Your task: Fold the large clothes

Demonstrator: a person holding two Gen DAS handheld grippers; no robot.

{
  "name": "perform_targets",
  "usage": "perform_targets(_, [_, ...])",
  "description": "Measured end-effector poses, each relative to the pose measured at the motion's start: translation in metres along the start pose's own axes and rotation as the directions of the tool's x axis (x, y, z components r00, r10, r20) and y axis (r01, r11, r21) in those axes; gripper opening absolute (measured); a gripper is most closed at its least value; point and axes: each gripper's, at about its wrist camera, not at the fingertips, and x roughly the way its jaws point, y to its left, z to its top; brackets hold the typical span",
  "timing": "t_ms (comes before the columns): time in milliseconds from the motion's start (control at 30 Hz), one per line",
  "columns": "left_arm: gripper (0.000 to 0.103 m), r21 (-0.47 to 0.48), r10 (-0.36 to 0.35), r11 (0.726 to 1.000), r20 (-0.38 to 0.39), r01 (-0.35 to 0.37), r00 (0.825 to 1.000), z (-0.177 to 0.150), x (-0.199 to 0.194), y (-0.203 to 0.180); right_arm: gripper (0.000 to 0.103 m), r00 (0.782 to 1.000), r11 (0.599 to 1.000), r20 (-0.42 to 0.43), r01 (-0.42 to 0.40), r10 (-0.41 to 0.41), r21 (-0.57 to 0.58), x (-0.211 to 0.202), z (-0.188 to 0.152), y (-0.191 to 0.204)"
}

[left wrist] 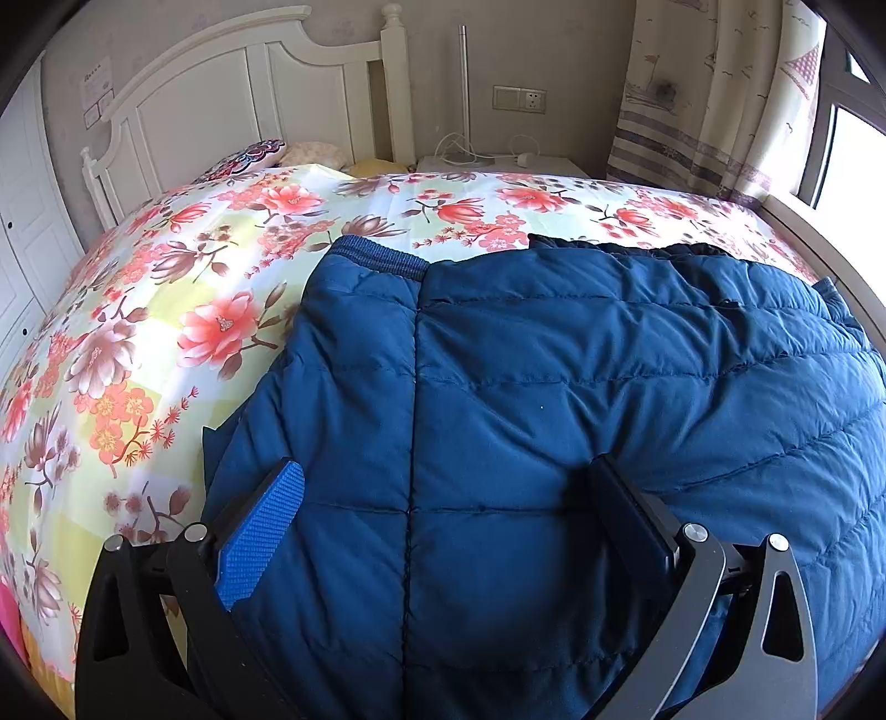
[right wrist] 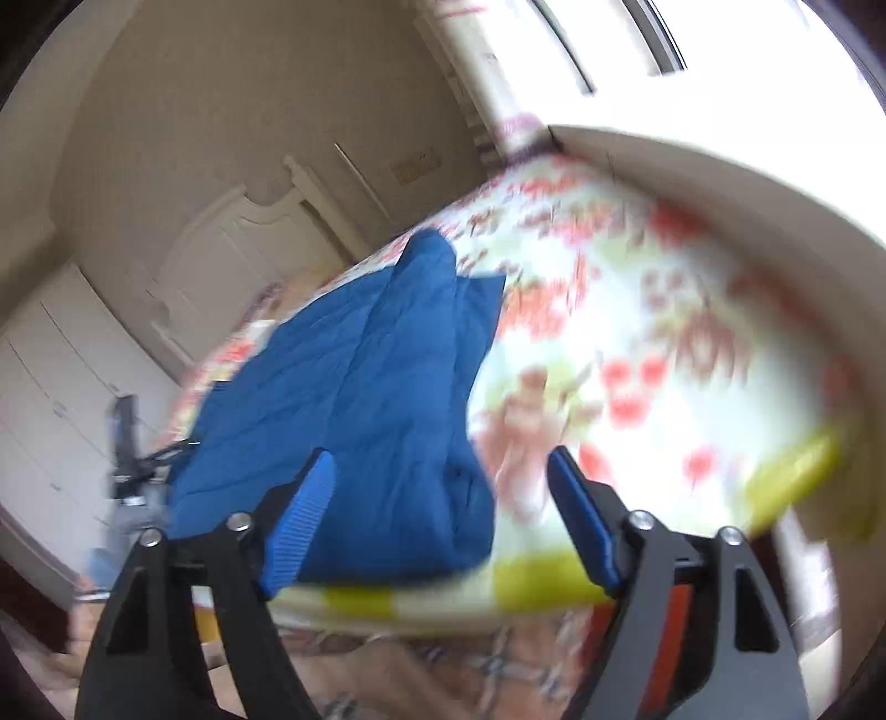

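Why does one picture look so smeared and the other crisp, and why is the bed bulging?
Right wrist view: motion blur smears the floral bedspread and blue quilted jacket; the window glares white. Left wrist view: sharp, evenly daylit. Both: fisheye lenses bow the bed.

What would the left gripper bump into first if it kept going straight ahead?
Most likely the blue puffy jacket. The left gripper points down at it with open jaws, and the quilted fabric fills the space between its fingers. How close it already is can't be told.
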Motion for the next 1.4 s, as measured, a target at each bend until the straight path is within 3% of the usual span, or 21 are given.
perform_targets(200, [0.099, -0.002, -0.002, 1.000, -0.001, 0.002, 1.000, 0.000, 0.000, 0.000, 0.070, 0.987, 0.987, -0.051, -0.148, 0.151, 0.065, 0.013, -0.052, 0.017])
perform_targets(367, [0.099, -0.007, -0.009, 1.000, 0.002, 0.009, 1.000, 0.000, 0.000, 0.001, 0.071, 0.986, 0.985, -0.058, -0.150, 0.155, 0.085, 0.042, -0.044, 0.031])
perform_targets(467, [0.099, -0.011, -0.013, 1.000, 0.005, 0.013, 1.000, 0.000, 0.000, 0.002, 0.079, 0.987, 0.977, -0.019, -0.158, 0.162, 0.140, 0.066, -0.032, 0.037])
perform_targets(567, [0.099, -0.008, -0.008, 1.000, 0.005, 0.008, 1.000, 0.000, 0.000, 0.001, 0.097, 1.000, 0.989, 0.005, 0.002, -0.003, 0.148, 0.080, -0.018, 0.061])
perform_targets(600, [0.099, -0.007, -0.008, 1.000, 0.005, 0.008, 1.000, 0.000, 0.000, 0.001, 0.097, 1.000, 0.991, 0.018, 0.021, -0.023, 0.135, 0.086, -0.017, 0.070])
perform_targets(667, [0.099, -0.011, -0.013, 1.000, 0.006, 0.013, 1.000, 0.000, -0.001, 0.001, 0.091, 0.996, 0.989, 0.055, 0.058, -0.066, 0.138, 0.105, -0.014, 0.081])
perform_targets(700, [0.099, -0.012, -0.014, 1.000, 0.007, 0.014, 1.000, 0.000, -0.001, 0.002, 0.077, 0.994, 0.987, 0.069, 0.077, -0.087, 0.138, 0.110, -0.014, 0.083])
perform_targets(733, [0.099, -0.013, -0.012, 1.000, 0.008, 0.012, 1.000, 0.000, -0.001, 0.001, 0.070, 0.994, 0.988, 0.091, 0.050, -0.064, 0.149, 0.115, -0.013, 0.081])
perform_targets(800, [0.099, -0.027, -0.005, 1.000, 0.011, 0.006, 1.000, 0.000, -0.002, 0.003, 0.044, 0.992, 0.988, 0.125, -0.015, -0.004, 0.153, 0.115, -0.011, 0.078])
perform_targets(867, [0.099, -0.026, -0.005, 1.000, 0.015, 0.006, 1.000, 0.001, -0.004, 0.002, 0.037, 0.989, 0.995, 0.146, -0.032, 0.019, 0.093, 0.106, -0.011, 0.080])
perform_targets(933, [0.098, -0.009, 0.022, 1.000, 0.061, -0.021, 0.998, 0.002, -0.022, -0.006, 0.036, 0.987, 0.999, 0.160, -0.023, 0.017, 0.038, 0.098, -0.014, 0.087])
perform_targets(1000, [0.098, 0.014, -0.039, 0.999, 0.155, 0.038, 0.987, 0.001, -0.054, -0.024, 0.036, 0.986, 0.999, 0.167, -0.026, 0.021, 0.028, 0.094, -0.016, 0.087])
perform_targets(1067, [0.098, 0.096, -0.060, 0.995, 0.196, 0.042, 0.979, 0.002, -0.075, -0.052, 0.036, 0.985, 0.999, 0.170, -0.029, 0.024, 0.027, 0.089, -0.015, 0.083])
perform_targets(1167, [0.098, 0.178, -0.014, 0.984, 0.163, -0.016, 0.987, 0.009, -0.065, -0.086, 0.035, 0.981, 0.999, 0.193, -0.034, 0.032, 0.007, 0.080, -0.014, 0.088])
perform_targets(1267, [0.098, 0.216, 0.040, 0.975, 0.060, -0.052, 0.997, 0.007, -0.020, -0.107, 0.035, 0.977, 0.999, 0.209, -0.027, 0.033, -0.030, 0.070, -0.013, 0.097])
perform_targets(1333, [0.098, 0.246, 0.059, 0.966, 0.102, -0.083, 0.993, -0.002, -0.018, -0.114, 0.035, 0.974, 0.997, 0.223, -0.005, 0.022, -0.076, 0.065, -0.011, 0.109])
perform_targets(1400, [0.098, 0.167, 0.019, 0.985, 0.156, -0.046, 0.988, -0.003, -0.041, -0.098, 0.035, 0.971, 0.994, 0.239, 0.014, 0.012, -0.106, 0.061, -0.009, 0.118])
